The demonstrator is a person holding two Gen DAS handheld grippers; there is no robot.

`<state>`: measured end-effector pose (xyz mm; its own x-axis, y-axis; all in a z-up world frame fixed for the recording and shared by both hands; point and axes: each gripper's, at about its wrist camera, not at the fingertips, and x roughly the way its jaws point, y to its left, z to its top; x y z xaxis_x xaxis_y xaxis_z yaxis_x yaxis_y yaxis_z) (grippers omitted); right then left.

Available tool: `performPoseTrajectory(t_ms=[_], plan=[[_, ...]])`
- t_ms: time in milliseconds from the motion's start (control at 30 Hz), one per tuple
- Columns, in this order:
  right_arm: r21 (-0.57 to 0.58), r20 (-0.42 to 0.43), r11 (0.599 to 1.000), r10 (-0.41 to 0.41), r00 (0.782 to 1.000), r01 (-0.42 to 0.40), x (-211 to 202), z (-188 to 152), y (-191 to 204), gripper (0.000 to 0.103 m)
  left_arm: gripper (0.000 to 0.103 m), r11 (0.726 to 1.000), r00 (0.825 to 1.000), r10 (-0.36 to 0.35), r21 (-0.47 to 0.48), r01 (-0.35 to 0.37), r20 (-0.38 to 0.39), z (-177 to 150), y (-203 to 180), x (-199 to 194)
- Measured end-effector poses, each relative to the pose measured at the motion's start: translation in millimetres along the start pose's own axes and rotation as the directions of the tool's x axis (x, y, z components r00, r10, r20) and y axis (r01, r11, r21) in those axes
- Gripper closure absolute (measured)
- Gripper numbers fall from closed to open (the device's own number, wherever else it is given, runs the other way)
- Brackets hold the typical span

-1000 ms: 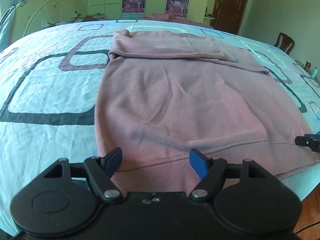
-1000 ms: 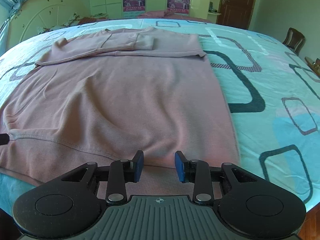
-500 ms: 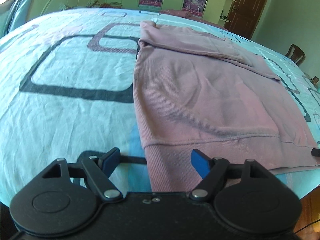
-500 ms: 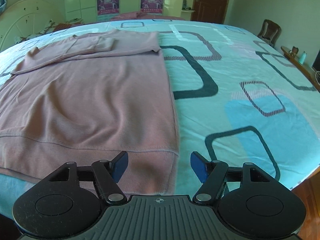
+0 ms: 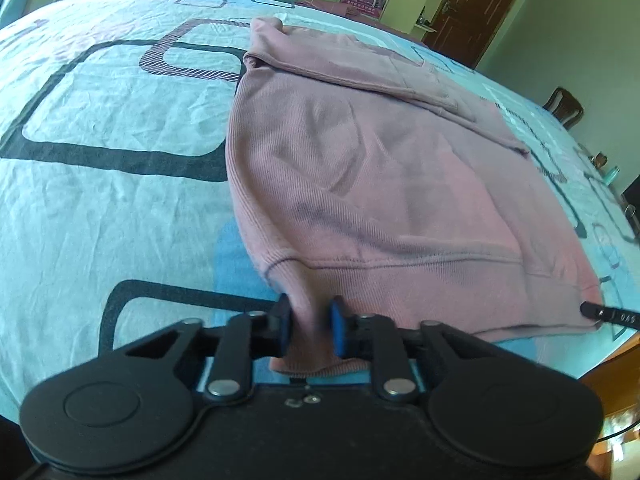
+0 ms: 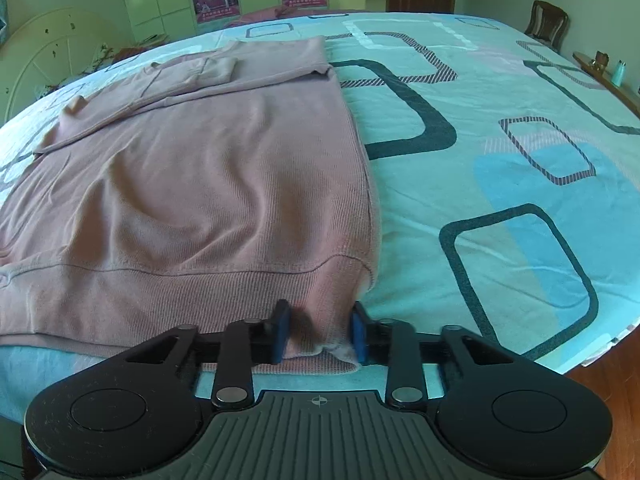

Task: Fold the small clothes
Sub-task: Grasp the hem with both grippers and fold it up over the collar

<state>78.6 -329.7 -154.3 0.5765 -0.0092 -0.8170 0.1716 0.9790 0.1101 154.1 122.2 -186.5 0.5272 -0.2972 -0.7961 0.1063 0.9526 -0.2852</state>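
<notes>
**Hem corners pinched for the fold**

A pink sweatshirt [image 5: 360,184] lies flat on the patterned bedsheet [image 5: 100,208], sleeves folded across its far end. The left hand-held gripper [image 5: 307,330] closes narrowly on the hem corner at 6 o'clock; the right hand-held gripper [image 6: 319,332] closes likewise on the opposite corner, so both can lift the hem together. Half a second earlier, both sets of jaws stood wide around these corners.

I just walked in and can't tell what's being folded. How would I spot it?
Look at the big bed with the pale blue sheet printed with dark rounded squares. Spread flat on it lies a dusty pink ribbed knit sweater, sleeves folded across its far end. It is the only garment there, plain against the pattern.
</notes>
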Motion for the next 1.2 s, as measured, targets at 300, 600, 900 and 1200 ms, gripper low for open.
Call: performPoseTrajectory(t_ms=[300, 600, 900, 1200], plan=[[0.04, 0.059, 0.997, 0.067, 0.996, -0.07, -17, 30, -7, 0.092, 0.097, 0.996, 0.989, -0.091, 0.01, 0.091, 0.119, 43, -9, -22], [0.033, 0.203, 0.991, 0.117, 0.972, -0.126, -7, 117, 2, 0.093, 0.099, 0.995, 0.951, -0.09, -0.018, 0.1, 0.295, 123, -15, -10], [0.056, 0.29, 0.988, 0.121, 0.949, -0.143, 61, 220, 10, 0.093, 0.099, 0.993, 0.924, -0.055, -0.08, 0.092, 0.378, 206, -15, 46], [0.107, 0.29, 0.98, 0.132, 0.948, -0.169, 137, 302, 9, 0.093, 0.099, 0.987, 0.91, 0.004, -0.148, 0.063, 0.416, 276, -13, 102]])
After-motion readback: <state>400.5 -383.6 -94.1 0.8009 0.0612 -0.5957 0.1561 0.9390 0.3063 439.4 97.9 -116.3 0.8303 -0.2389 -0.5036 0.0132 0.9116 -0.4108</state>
